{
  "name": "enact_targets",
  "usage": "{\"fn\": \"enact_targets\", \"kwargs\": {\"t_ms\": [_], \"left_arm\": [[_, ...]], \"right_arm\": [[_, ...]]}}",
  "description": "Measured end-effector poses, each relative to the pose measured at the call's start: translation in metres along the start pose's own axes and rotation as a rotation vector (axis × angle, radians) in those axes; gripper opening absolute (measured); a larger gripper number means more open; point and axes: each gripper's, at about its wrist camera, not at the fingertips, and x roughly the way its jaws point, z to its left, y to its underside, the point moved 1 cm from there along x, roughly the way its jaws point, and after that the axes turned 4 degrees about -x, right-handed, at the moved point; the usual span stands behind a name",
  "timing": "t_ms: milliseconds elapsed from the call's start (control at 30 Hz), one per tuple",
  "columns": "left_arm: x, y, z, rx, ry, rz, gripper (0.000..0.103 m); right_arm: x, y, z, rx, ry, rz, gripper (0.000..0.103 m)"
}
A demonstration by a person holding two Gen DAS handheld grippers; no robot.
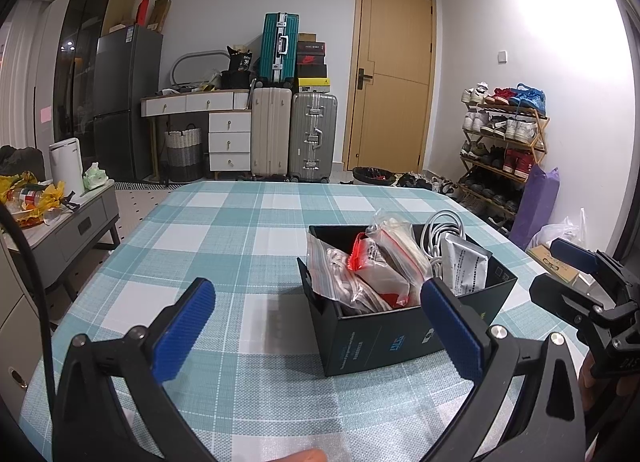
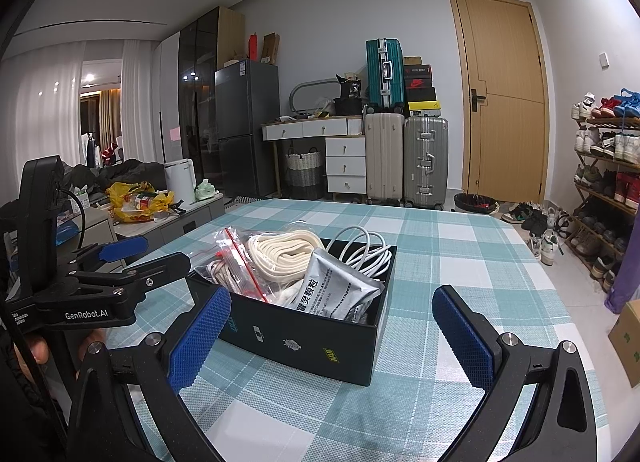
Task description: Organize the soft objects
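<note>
While both tools hover above the checked tablecloth [image 1: 224, 230], the left gripper [image 1: 320, 326] and right gripper [image 2: 332, 334] each stand wide apart, holding nothing. Just ahead of them sits the black box [image 2: 304, 346], packed with a zip bag [image 2: 236, 262], white cable [image 2: 364, 250] and silver sachet [image 2: 336, 286].

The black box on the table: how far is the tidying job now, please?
It looks nearly done. The black box already holds the zip bags, the white cable and the silver pouch. Nothing is in hand: the left gripper and the right gripper are both open and empty. No loose items show on the tablecloth, so little seems left.
</note>
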Motion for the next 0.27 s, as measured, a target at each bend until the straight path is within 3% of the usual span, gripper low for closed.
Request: {"fn": "enact_targets", "kwargs": {"t_ms": [267], "left_arm": [[-0.0009,0.0003,0.0009,0.0,0.004,-0.004,0.103]], "right_arm": [[0.0003,-0.0001,0.0001,0.001,-0.003,0.001,0.102]]}}
